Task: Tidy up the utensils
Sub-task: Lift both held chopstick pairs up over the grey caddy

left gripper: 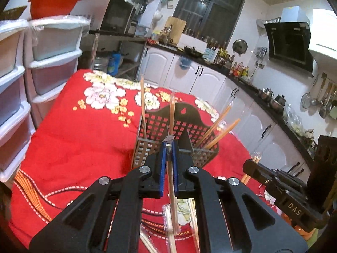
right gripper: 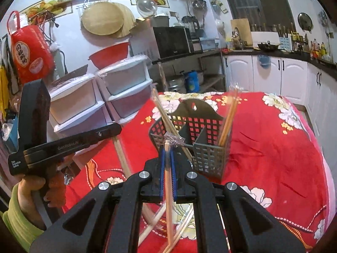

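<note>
A dark perforated utensil basket (left gripper: 179, 126) stands on the red floral tablecloth (left gripper: 84, 137), with chopsticks (left gripper: 219, 126) leaning in its compartments. It also shows in the right wrist view (right gripper: 202, 139). My left gripper (left gripper: 168, 145) is shut on a plastic-wrapped chopstick pair (left gripper: 171, 189), right at the basket's near rim. My right gripper (right gripper: 167, 143) is shut on another wrapped chopstick pair (right gripper: 168, 189), just short of the basket. Several more wrapped chopsticks (right gripper: 185, 223) lie on the cloth below it.
White plastic drawer units (left gripper: 48, 63) stand left of the table. White cabinets and a dark counter (left gripper: 263, 97) with pots run along the right. The other gripper's body (left gripper: 284, 194) is at lower right; the left one (right gripper: 63, 143) shows in the right wrist view.
</note>
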Demonstrator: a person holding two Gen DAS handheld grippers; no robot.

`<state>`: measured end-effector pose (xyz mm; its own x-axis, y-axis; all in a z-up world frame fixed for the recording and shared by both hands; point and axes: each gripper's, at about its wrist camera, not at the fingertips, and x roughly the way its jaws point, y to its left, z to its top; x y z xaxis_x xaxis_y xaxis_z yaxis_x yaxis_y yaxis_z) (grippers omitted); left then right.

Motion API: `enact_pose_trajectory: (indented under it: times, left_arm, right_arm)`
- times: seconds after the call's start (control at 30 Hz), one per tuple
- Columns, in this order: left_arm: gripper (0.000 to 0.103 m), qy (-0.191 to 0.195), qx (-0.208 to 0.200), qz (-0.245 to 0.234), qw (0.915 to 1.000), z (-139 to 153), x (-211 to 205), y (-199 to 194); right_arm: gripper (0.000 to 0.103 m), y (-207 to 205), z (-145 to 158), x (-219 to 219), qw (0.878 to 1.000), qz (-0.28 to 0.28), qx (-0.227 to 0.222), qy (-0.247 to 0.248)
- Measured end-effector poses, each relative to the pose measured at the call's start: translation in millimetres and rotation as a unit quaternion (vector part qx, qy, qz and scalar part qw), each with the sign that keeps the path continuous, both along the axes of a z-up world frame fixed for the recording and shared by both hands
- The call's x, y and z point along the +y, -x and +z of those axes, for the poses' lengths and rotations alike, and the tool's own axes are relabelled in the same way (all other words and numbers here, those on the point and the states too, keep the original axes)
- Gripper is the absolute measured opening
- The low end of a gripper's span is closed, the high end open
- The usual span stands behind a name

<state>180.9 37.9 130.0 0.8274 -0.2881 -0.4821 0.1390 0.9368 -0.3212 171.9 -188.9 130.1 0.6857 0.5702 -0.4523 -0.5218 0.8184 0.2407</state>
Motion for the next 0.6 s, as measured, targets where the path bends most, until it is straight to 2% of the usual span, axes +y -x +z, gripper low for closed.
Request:
enact_pose_trajectory:
  times: [0.6]
  left_arm:
    - [0.001,-0.011,-0.086,-0.007,0.9963,74,5,2]
  right_arm:
    - [0.005,-10,47,7,0.998,-0.005,-0.06,-0.022]
